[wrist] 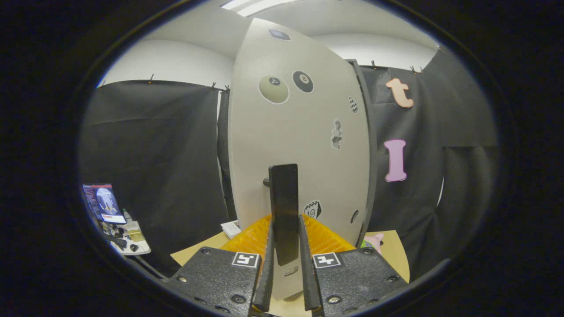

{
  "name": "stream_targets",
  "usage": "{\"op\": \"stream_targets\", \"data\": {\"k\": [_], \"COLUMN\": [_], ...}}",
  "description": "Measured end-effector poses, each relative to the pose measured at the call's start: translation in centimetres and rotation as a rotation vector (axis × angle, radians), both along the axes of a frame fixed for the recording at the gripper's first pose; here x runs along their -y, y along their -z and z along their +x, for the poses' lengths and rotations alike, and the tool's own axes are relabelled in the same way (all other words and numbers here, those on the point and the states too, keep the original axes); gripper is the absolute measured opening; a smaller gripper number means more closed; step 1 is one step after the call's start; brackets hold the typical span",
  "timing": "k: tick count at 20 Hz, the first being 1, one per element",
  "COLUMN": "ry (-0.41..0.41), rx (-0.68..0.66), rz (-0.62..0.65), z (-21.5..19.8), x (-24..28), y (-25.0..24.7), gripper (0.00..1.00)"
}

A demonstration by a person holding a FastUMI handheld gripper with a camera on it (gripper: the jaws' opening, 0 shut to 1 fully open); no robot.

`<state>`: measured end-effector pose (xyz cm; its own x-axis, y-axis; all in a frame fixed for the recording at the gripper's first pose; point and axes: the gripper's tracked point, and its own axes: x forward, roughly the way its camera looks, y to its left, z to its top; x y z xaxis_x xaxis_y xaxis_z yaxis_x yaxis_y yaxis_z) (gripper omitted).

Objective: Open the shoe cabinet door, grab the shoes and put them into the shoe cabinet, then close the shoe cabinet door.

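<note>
The shoe cabinet door (299, 145) stands upright straight ahead of the gripper (286, 259), pale and tall, swung so its face looks toward the camera. Its dark bar handle (284, 211) runs vertically and sits between the 2 fingers, which are closed in on its lower part, 1 on each side, gripping it.

Stickers dot the door: at 12 o'clock from the handle a black billiard ball sticker (303, 82) showing the numeral 8, with a cream ball sticker (273, 89) at its 9 o'clock whose number is too small to read. A small checkered sticker (353, 104) and a grey figure sticker (336, 134) lie toward 1 o'clock; a little sticker (312, 209) marked with what looks like 10 sits at 3 o'clock of the handle.

Behind the door's foot an orange ribbed mat (324, 237) lies on a tan board (392, 251). A dark cabinet frame edge (368, 145) follows the door's 3 o'clock side.

At 8 o'clock, well apart, a small table (132, 244) carries a lit screen (103, 203) and clutter. Open room lies on both sides of the door, in front of the black cloth wall (154, 145).
</note>
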<state>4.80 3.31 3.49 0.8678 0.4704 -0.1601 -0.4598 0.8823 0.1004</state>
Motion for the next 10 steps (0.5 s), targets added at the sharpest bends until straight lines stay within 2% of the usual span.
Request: {"op": "stream_targets", "data": {"k": [8, 10], "ry": [0.094, 0.142], "rx": [0.012, 0.013], "rz": [-0.014, -0.008], "z": [0.1, 0.2], "x": [3.5, 4.7], "y": [0.8, 0.8], "gripper": [0.31, 0.31]}}
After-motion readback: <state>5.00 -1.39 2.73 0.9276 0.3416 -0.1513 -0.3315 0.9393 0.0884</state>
